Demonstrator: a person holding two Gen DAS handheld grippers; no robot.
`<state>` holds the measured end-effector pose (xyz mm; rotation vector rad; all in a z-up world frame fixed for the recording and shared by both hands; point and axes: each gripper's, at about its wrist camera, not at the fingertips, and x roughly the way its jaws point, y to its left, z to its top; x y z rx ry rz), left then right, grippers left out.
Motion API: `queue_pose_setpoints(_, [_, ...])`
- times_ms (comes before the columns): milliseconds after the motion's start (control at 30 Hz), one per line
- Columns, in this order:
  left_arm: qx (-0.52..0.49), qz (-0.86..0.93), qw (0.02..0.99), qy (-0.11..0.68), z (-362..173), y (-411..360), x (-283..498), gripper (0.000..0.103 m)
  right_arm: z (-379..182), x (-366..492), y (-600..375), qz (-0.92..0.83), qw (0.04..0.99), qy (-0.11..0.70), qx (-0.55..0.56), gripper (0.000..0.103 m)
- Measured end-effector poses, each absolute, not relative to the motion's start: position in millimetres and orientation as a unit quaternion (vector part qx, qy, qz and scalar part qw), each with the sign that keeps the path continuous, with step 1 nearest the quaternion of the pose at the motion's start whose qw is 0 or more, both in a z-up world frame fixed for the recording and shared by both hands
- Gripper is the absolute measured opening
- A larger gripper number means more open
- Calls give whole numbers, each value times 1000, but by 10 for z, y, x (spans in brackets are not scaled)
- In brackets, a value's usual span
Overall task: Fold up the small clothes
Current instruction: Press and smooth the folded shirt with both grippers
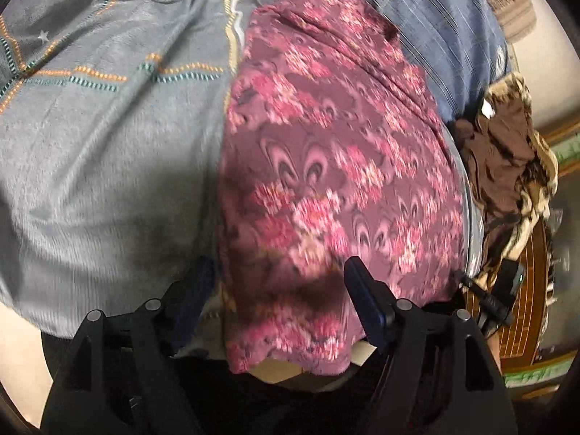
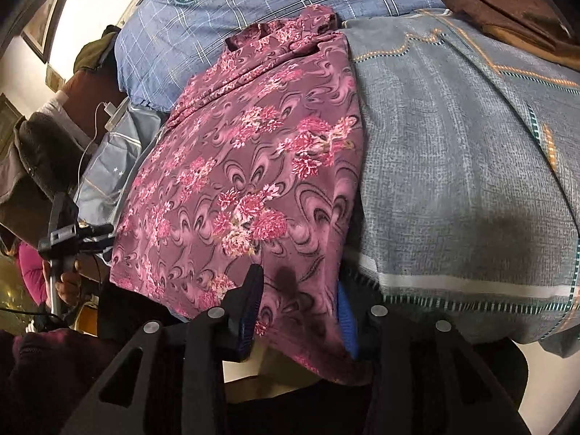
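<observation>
1. At the far left of the left wrist view, a grey bedspread with dotted orange and teal stitching is seen spread under everything.
2. The left gripper is held with its jaws set wide apart. The near edge of a maroon floral garment lies between the two fingers; the left finger is partly hidden beside the fabric, so whether it touches the cloth cannot be told.
3. The garment is laid flat as a long strip running away from the camera, on the bedspread and against a blue checked pillow at its far end.
4. To the right, a brown and leopard-print cloth is seen bunched at the bed edge. This view is motion-blurred.
5. In the right wrist view, a dark tripod-like stand is seen at the far left, beside the bed.
6. The right gripper is likewise spread wide, with the garment's near hem draped between its fingers.
7. Further right, the bedspread adjoins the garment, and a brown cloth lies at the top corner.
</observation>
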<state>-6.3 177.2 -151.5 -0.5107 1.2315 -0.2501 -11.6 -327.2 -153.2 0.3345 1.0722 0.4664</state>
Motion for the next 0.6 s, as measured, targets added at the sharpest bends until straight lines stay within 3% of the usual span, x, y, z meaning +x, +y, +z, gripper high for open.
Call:
queue_pose_setpoints(233, [-175,-110,801,562,-1485,1593,-91,70,-1521,-111,-3212,217,824,506,130,34])
queue_pose_setpoints(267, [-167,-109,806,558,-1467,1558,-64,55,-1510,-117,-3177,212,828,507,113,32])
queue_pose_setpoints(300, [-165,-118,805,557,-1461,1514,-28,29,-1499,-126,-3142,204,833,507,93,24])
queue_pose_setpoints(333, [-170,-127,799,563,-1486,1478,17,20,-1496,-132,-3125,199,835,506,82,13])
queue_pose_setpoints(400, [-179,-121,793,570,-1537,1481,72,9,-1491,-140,-3115,197,837,506,74,10])
queue_pose_setpoints(500, [-208,-125,788,565,-1533,1560,89,8,-1475,-143,-3205,212,831,502,113,8])
queue_pose_setpoints(600, [-214,-131,783,570,-1563,1580,106,12,-1543,-99,-3298,222,815,512,156,14])
